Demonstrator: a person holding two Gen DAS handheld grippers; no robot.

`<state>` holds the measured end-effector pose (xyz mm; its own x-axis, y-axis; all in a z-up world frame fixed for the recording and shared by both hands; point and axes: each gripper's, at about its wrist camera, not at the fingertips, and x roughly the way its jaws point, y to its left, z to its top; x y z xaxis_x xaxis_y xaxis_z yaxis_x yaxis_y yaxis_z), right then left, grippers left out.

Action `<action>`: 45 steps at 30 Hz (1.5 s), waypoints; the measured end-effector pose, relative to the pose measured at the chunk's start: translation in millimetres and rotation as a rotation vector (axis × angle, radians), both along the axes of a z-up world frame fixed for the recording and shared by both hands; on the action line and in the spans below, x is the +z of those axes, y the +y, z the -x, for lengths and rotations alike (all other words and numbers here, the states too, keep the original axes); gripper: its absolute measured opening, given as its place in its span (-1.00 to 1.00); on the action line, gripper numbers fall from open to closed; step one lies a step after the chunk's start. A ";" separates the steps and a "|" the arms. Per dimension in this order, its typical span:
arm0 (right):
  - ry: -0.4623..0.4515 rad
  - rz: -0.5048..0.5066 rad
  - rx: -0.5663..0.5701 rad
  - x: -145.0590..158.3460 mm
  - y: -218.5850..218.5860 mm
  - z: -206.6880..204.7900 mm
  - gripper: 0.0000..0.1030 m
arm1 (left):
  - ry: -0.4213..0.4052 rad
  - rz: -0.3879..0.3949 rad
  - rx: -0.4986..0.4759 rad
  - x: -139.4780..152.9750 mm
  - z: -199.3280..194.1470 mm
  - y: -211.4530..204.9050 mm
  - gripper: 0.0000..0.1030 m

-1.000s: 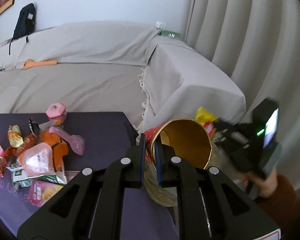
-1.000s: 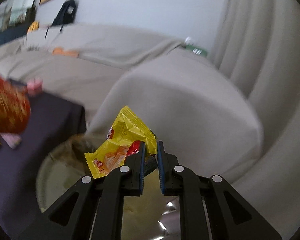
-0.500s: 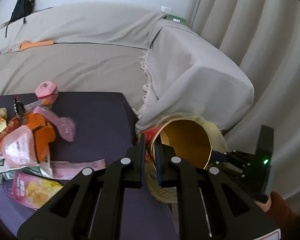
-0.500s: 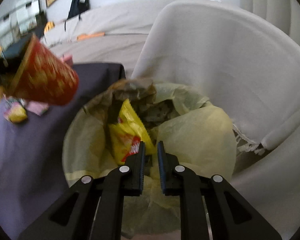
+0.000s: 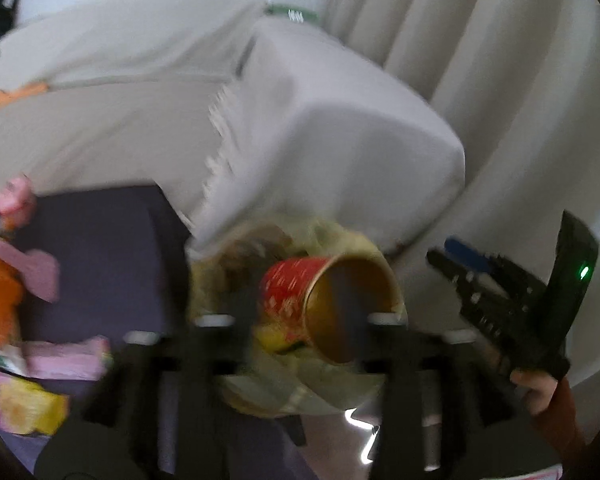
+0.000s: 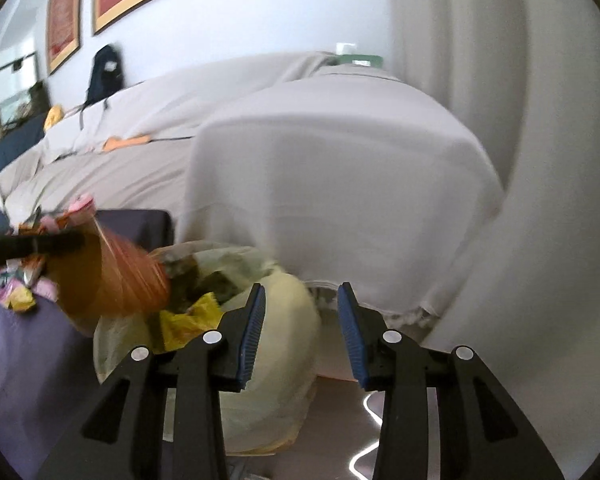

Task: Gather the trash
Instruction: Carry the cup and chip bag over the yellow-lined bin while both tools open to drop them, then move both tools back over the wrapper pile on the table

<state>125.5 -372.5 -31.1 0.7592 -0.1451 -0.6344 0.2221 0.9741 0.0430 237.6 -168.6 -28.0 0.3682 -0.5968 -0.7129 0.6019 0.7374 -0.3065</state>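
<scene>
My left claw [image 5: 300, 320] has let the cup [image 5: 328, 304] go, spreading (right claw [image 6: 302, 332] spreading, empty); it tips mouth-first over the bin [image 5: 364, 384] below.

The dark purple table [image 5: 100, 240] carries a blurred heap of snack wrappers [image 5: 24, 396] at its left.

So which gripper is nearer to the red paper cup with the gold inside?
Left. The red paper cup sits between the left gripper's opening fingers, above the lined trash bin. The right gripper, opening and empty, is off to the cup's right beside the bin.
</scene>
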 end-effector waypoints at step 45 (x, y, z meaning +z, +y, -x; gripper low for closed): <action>0.129 -0.095 0.468 -29.1 245.0 -57.9 -0.30 | -0.264 -0.108 0.287 -5.4 -44.6 265.9 0.15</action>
<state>183.3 -127.5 -60.2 0.6432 0.2559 -0.7216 -0.2293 0.9636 0.1373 282.3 97.3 -33.4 0.6877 -0.3702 -0.6245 0.4146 0.9064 -0.0808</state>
